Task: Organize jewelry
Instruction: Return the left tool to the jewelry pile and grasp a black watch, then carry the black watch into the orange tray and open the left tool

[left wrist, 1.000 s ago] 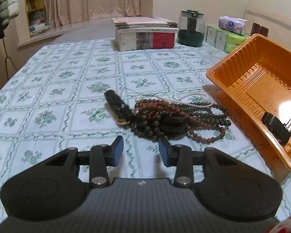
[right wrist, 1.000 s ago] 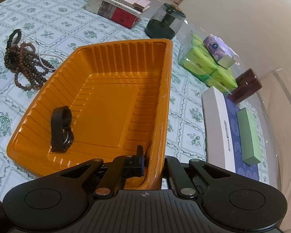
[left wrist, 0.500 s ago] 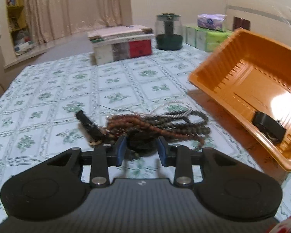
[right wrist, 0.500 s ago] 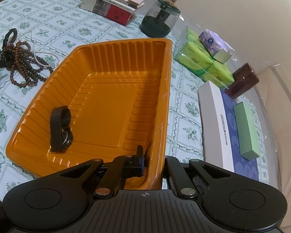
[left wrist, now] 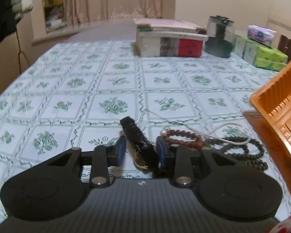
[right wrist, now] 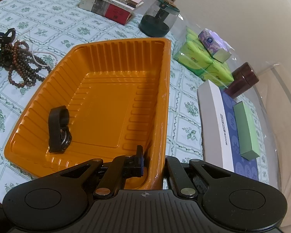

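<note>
The left gripper (left wrist: 139, 151) is closing, its jaws a little apart with a black watch strap (left wrist: 136, 136) lying between them on the tablecloth (left wrist: 71, 89); whether the pads touch it I cannot tell. Bead strings (left wrist: 232, 147), brown and dark, lie tangled just beside. The right gripper (right wrist: 153, 167) is clamped on the orange tray's (right wrist: 164, 89) rim; one black watch (right wrist: 58, 130) lies inside.

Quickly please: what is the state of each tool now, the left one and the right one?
Left tool: closing around the black watch strap, not yet gripped.
Right tool: closed on the orange tray rim.
</note>
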Demonstrator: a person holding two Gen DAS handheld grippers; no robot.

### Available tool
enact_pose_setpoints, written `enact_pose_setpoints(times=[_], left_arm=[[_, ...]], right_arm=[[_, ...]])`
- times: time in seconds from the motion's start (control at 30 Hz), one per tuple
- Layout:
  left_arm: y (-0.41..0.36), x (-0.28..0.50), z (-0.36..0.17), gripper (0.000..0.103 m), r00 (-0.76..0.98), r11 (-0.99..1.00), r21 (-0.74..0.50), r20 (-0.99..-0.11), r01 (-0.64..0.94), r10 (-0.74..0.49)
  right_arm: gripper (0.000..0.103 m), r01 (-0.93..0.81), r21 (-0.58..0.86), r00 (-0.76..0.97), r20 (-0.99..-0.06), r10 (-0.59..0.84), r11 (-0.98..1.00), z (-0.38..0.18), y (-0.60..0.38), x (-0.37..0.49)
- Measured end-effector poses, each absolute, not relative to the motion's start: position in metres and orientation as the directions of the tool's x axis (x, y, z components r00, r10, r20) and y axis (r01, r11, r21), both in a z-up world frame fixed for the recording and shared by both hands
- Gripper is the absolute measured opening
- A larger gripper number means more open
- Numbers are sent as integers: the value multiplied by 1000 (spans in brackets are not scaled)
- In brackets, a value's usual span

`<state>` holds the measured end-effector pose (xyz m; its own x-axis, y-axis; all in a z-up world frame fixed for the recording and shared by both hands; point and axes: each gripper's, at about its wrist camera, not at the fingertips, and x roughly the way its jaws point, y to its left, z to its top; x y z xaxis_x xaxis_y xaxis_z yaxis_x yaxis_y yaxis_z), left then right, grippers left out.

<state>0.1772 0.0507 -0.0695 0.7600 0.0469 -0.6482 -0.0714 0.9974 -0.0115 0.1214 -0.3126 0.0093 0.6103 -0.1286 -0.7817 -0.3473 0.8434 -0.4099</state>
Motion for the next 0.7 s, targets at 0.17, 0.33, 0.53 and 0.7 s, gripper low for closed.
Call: enact_pose_setpoints(times=[0.17, 0.33, 0.53, 0.7], left_arm=[[59, 170, -67, 16, 752, 997, -40, -659, -62, 20], [67, 148, -58, 15, 753, 998, -41, -658, -54, 14], [68, 124, -41, 15, 761, 1000, -24, -649, -16, -3], [55, 114, -26, 15, 771, 999, -34, -635, 31, -46]], right_arm=[[4, -345, -413, 615, -778, -130, 843, 9, -312, 122], [4, -346, -416, 620, -774, -128, 841, 10, -313, 123], [4, -346, -419, 623, -772, -128, 840, 10, -312, 121], [4, -345, -418, 625, -770, -127, 841, 11, -313, 120]])
